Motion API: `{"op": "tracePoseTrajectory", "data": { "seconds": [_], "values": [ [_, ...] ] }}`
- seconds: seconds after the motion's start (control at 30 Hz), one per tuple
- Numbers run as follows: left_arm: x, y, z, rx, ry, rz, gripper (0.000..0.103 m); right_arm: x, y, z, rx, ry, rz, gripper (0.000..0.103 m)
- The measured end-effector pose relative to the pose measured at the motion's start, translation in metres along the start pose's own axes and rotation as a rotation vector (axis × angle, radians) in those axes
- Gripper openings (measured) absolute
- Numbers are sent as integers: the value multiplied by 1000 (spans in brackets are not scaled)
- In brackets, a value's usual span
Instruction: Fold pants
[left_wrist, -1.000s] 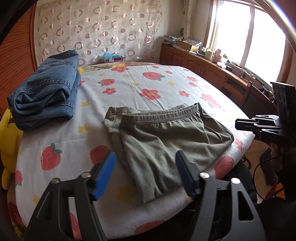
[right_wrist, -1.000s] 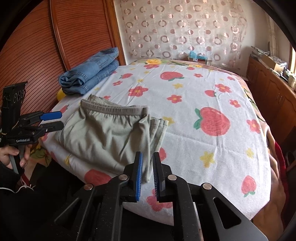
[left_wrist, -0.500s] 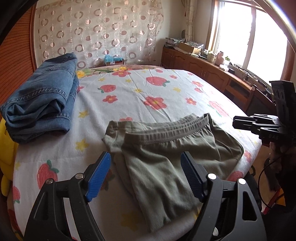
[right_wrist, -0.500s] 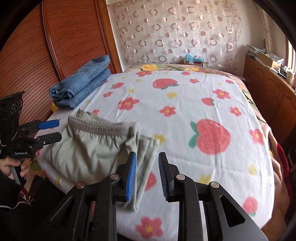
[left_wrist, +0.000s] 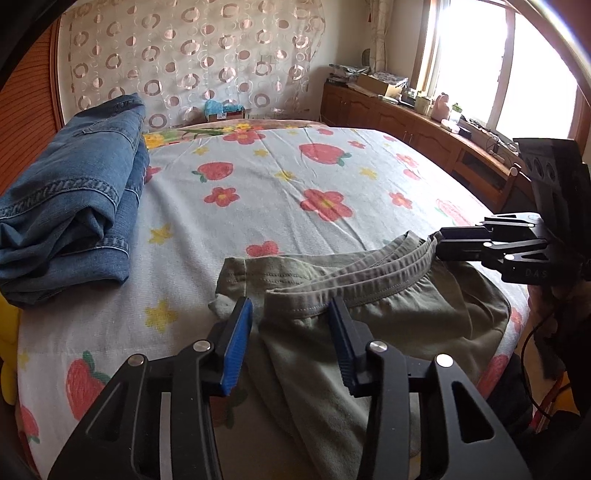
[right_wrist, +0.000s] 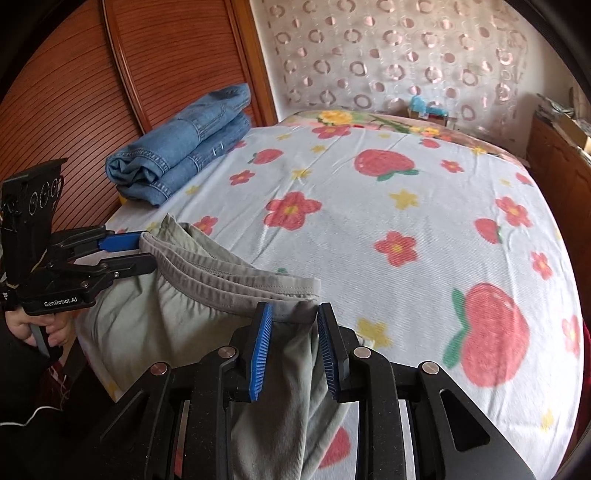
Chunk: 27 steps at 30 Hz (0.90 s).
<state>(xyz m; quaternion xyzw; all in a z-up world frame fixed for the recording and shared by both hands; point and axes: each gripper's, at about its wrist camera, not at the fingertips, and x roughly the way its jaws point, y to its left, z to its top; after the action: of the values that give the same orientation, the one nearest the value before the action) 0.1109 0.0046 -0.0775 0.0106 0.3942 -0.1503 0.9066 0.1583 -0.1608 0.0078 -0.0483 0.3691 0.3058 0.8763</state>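
Folded olive-grey pants (left_wrist: 369, 317) lie at the near edge of the bed, waistband away from me; they also show in the right wrist view (right_wrist: 177, 310). My left gripper (left_wrist: 290, 314) is open, its blue pads either side of the waistband's left corner. My right gripper (right_wrist: 293, 317) is open, its pads straddling the waistband's right corner. Each gripper shows in the other's view, the right one (left_wrist: 439, 240) at the waistband's right end, the left one (right_wrist: 144, 249) at its left end.
A folded pair of blue jeans (left_wrist: 70, 199) lies at the bed's far left, seen also in the right wrist view (right_wrist: 181, 151). The strawberry-print sheet (left_wrist: 280, 184) covers the bed. A wooden cabinet (left_wrist: 424, 125) runs along the right under the window.
Both grippers moved forward and down onto the pants' waistband corners. The right gripper opened wider; the left narrowed a little around the fabric.
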Motion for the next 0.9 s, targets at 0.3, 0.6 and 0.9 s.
{"op": "tracePoseTrajectory", "data": {
  "seconds": [0.3, 0.6, 0.9],
  "values": [
    [-1, 2, 4, -5, -13, 16, 44, 2, -9, 8, 27, -71, -51, 5],
    [7, 9, 6, -12, 2, 32, 44, 10, -10, 3, 54, -56, -49, 5],
    [9, 9, 9, -16, 2, 48, 46, -18, -6, -12, 56, -75, -70, 17]
  ]
}}
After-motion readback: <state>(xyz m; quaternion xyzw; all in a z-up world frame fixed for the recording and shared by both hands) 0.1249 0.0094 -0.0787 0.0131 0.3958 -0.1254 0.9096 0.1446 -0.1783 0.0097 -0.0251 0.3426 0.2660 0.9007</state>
